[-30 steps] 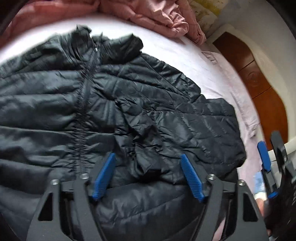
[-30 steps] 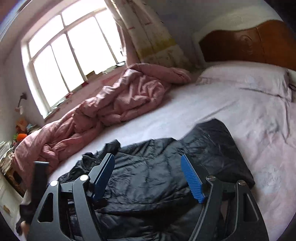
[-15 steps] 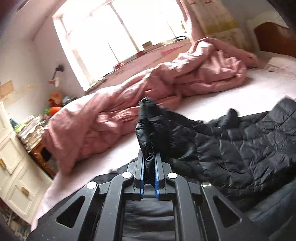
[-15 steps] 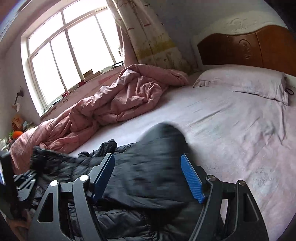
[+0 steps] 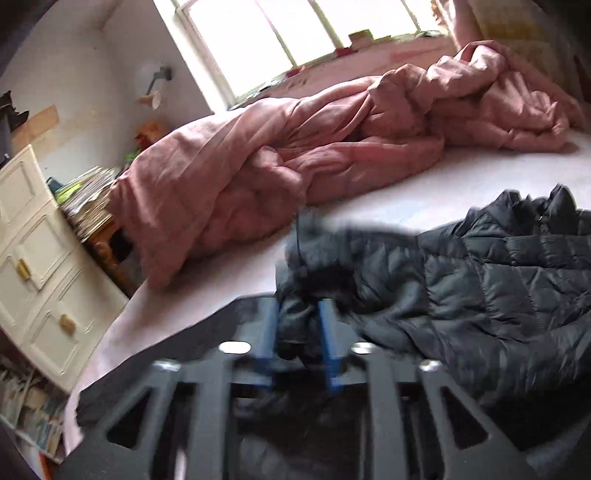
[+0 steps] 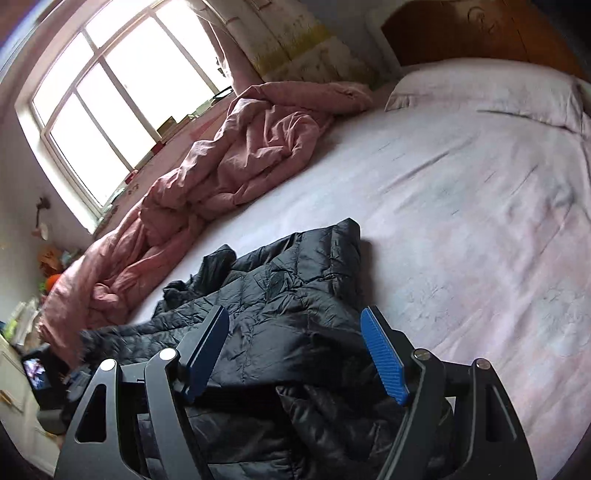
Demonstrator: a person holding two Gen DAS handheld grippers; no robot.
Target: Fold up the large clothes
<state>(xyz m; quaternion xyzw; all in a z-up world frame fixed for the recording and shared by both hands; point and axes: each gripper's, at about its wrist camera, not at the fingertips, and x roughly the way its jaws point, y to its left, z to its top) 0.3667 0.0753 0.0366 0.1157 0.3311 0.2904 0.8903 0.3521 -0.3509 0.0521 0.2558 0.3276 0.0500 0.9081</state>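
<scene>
L gripper (image 5: 298, 332) sits low at the near edge of the bed, blue fingers (image 5: 266, 343) w/ a narrow gap, a bunched bit of the black puffer jacket (image 5: 498, 295) between them; frame is motion-blurred there, so can't tell whether they actually clamp the fabric or are just loose around it. Cam looks across the mattress twd the window.

R gripper (image 6: 295, 354) hovers over the jacket (image 6: 288, 306), jaws spread wide, nothing between the blue pads (image 6: 384, 354); tilted, looking along the bed twd the headboard. L gripper's body shows at far left of the R view, blurred, w/ a small lit screen (image 6: 35, 371) on it.

Jacket lies crumpled on the near part of the bed sheet (image 6: 461, 229), quilted panels creased, one part reaching out twd the bed's middle, collar end rumpled on the window side. Sheet to its right is bare pale pink.

Beyond the jacket, along the window side: a pink duvet (image 5: 295, 155) heaped in a long ridge, near the jacket but not touching it in either view. Past the bed's corner in the L view: white drawer unit (image 5: 33, 266) w/ brass pulls, a stack of papers/books (image 5: 88, 199) beside it.

Far end: pillow (image 6: 491, 88) against the wooden headboard (image 6: 476, 33), window (image 6: 122, 96) w/ items on the sill, patterned curtain (image 6: 295, 37) next to it.
</scene>
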